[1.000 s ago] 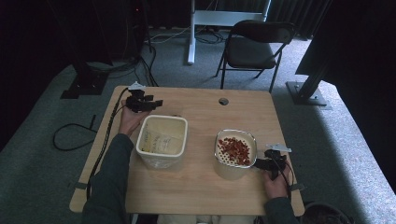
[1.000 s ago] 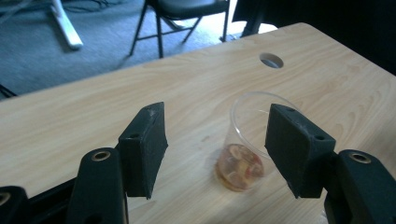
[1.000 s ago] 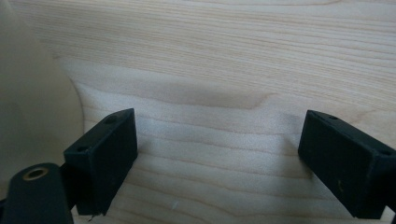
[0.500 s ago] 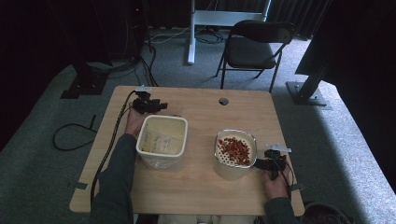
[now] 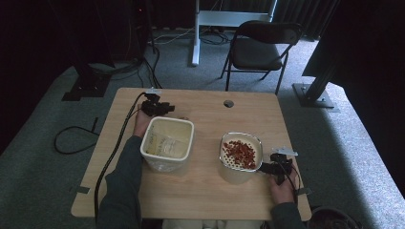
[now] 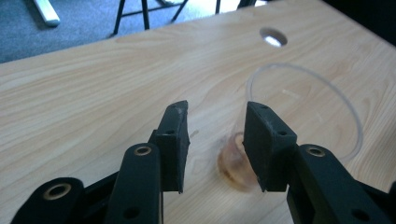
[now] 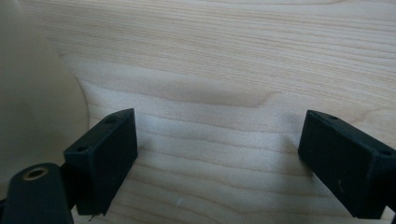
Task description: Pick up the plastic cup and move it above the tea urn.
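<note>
Left tongs (image 5: pixel 167 108) sit near the far left part of the counter (image 5: pixel 210 200), just beyond the far rim of the cream square tub (image 5: pixel 168 144). The high view shows them as a dark cluster with a cable trailing back along the left edge; it does not resolve what lies at their tips. The left gripper view supplies this: a clear plastic cup (image 6: pixel 299 112) lies on its side on the wood, mouth towards the far right, with a brownish residue at its base. The tongs (image 6: pixel 215 140) are spread, one jaw on each side of the cup's base; whether either jaw touches it cannot be told. The left forearm runs from the near edge up along the tub's left side, hand bent inward behind the tub.

The round white strainer bowl (image 5: pixel 241 157) holding red pieces stands towards the near right part of the counter. The right tongs (image 5: pixel 265 168) lie at its right rim. The right gripper view shows these tongs (image 7: pixel 219 158) spread wide over bare wood, gripping nothing, a pale curved wall at the picture's left edge beside one jaw. The right hand (image 5: pixel 282 183) rests near the near right corner.
</note>
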A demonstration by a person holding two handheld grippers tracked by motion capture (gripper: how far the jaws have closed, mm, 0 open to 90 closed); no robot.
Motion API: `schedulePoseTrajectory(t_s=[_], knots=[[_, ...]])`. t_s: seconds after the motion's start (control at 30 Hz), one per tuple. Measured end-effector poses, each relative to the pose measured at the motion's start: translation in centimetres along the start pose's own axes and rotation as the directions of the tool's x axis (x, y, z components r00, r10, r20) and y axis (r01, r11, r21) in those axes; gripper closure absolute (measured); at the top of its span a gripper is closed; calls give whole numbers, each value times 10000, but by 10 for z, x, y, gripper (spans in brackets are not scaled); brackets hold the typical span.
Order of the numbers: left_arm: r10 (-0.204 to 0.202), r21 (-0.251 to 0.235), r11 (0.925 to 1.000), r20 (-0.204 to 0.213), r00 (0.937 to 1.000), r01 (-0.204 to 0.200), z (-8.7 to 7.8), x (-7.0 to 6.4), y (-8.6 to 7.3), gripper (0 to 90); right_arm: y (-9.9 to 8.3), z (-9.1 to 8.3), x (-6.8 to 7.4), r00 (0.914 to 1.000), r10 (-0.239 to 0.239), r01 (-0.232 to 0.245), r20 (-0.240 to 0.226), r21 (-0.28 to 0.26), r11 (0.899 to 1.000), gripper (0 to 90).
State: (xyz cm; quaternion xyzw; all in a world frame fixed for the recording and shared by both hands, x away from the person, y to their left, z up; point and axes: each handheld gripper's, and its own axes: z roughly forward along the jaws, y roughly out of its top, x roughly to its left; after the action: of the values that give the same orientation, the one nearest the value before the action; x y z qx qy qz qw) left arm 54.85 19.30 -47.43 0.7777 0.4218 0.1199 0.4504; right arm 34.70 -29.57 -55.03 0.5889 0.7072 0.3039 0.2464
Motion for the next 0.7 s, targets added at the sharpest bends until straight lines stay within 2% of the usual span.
schedulePoseTrajectory(t_s=[0.03, 0.07, 0.1, 0.17, 0.23, 0.27, 0.43, 0.57, 0.7], knots=[[0, 0, 10000, 0, 10000, 0, 0, 0, 0, 594, 0, 0, 0, 10000, 5, -5, 6, -1, 10000, 112], [-201, -494, 9986, 177, 9996, 209, -6, 1, 4, 559, 0, 0, 0, 10000, -1, 1, 2, -4, 10000, 112], [-210, -552, 9982, 331, 9992, 228, -7, 1, 5, 532, 0, 0, 0, 10000, -4, 4, 1, -8, 10000, 112], [-174, -456, 9988, 514, 9985, 197, -6, 1, 5, 496, 0, 0, 0, 10000, -1, 1, 4, -4, 10000, 112], [-174, -456, 9988, 514, 9985, 197, -6, 1, 5, 478, 0, 0, 0, 10000, -6, 6, 3, -7, 10000, 112], [-275, -265, 9992, 631, 9976, 292, -2, 2, 2, 460, 0, 0, 0, 10000, -5, 5, 4, -6, 10000, 112], [-277, -149, 9995, 536, 9982, 285, 3, 0, 1, 460, 0, 0, 1, 10000, -1, 1, 6, -6, 10000, 112], [-152, -47, 9999, 289, 9995, 153, 4, 0, 1, 520, 0, 0, 0, 10000, -3, 3, 5, -7, 10000, 112], [-57, -17, 10000, 265, 9996, 58, 2, -1, 1, 667, 0, 0, 1, 10000, -4, 4, 6, -7, 10000, 112]])
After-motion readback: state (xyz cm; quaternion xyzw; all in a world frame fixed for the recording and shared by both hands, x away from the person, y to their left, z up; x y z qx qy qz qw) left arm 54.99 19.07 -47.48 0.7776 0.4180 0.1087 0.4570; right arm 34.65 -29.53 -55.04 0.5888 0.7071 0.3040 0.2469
